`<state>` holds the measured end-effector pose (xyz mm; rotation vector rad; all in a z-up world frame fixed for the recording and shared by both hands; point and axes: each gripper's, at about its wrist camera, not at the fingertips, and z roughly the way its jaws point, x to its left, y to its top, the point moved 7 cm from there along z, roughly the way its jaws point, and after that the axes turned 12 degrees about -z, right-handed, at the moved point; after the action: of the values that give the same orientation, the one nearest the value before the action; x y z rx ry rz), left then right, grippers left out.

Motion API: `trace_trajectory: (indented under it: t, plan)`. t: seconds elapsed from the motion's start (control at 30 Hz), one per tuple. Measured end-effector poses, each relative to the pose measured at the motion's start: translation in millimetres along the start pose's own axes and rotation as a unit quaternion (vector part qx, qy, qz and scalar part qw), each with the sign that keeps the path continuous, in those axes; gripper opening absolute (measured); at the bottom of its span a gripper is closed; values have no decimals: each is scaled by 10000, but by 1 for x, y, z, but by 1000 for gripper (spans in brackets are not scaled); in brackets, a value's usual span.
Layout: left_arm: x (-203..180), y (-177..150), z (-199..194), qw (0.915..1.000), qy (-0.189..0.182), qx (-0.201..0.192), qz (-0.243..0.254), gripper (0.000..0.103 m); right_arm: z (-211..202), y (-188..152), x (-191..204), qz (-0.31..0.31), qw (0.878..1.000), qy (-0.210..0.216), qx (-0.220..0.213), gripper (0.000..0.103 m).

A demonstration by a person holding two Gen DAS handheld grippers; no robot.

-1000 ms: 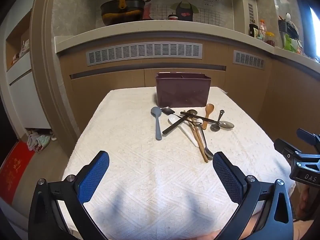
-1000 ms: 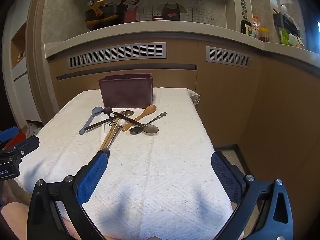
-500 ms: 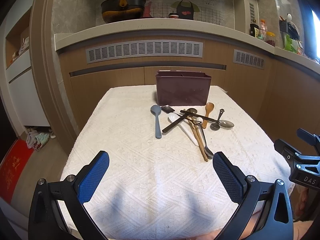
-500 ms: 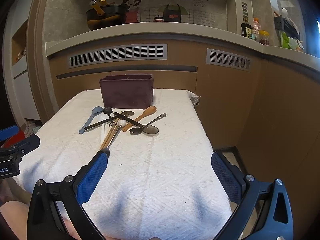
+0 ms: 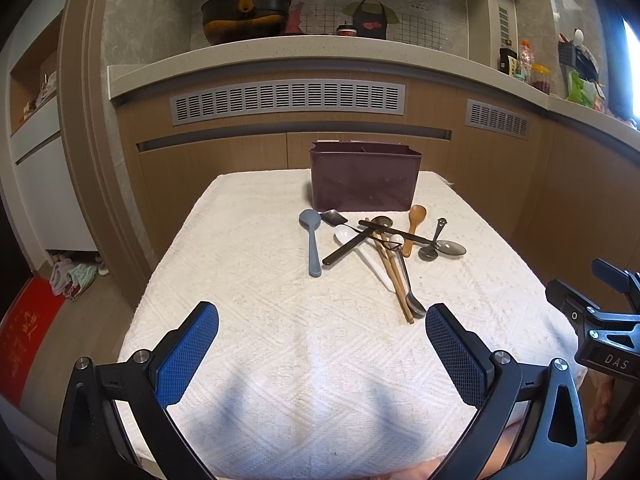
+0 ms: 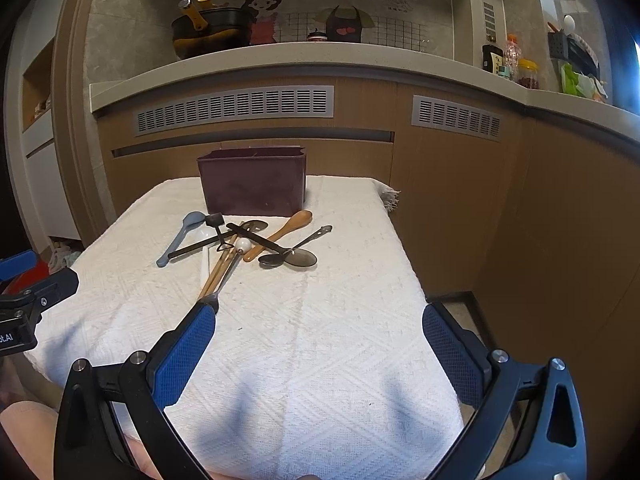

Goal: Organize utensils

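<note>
table [image 5: 248, 320]: covered in a white woven cloth, probably so the utensils don't slide or clatter. Everything sits toward the far half, the near half is bare.
bin [image 5: 365, 178]: dark maroon, upright at the far edge, open top. Looks like there's a divider inside, so I'd guess that's where things get sorted. Can't see anything in it from here.
left gripper [image 5: 322, 356]: jaws spread wide, nothing in them, hovering over the near cloth, well short of the pile.
right gripper [image 6: 319, 354]: same deal, wide open and empty, low over the near edge.
pile [image 5: 380, 248]: all loose just in front of the bin, crossed over each other, so nothing's sorted yet.
chopsticks [image 5: 394, 276]: longest bit, pointing back at us.
grey spoon [image 5: 312, 240]: off to the left by itself, easiest first grab imo.
wooden spoon [image 6: 282, 234]: right side, handle under a dark stick.
</note>
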<state>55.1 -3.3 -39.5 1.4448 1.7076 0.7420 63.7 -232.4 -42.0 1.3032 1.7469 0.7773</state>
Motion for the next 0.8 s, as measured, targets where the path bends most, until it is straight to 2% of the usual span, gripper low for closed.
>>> trace_trajectory:
  t: [0.8]
  plan:
    - [-6,-2,-3,10000,-59,38,-7,103,1,-1,1,-2,10000,29,22,103]
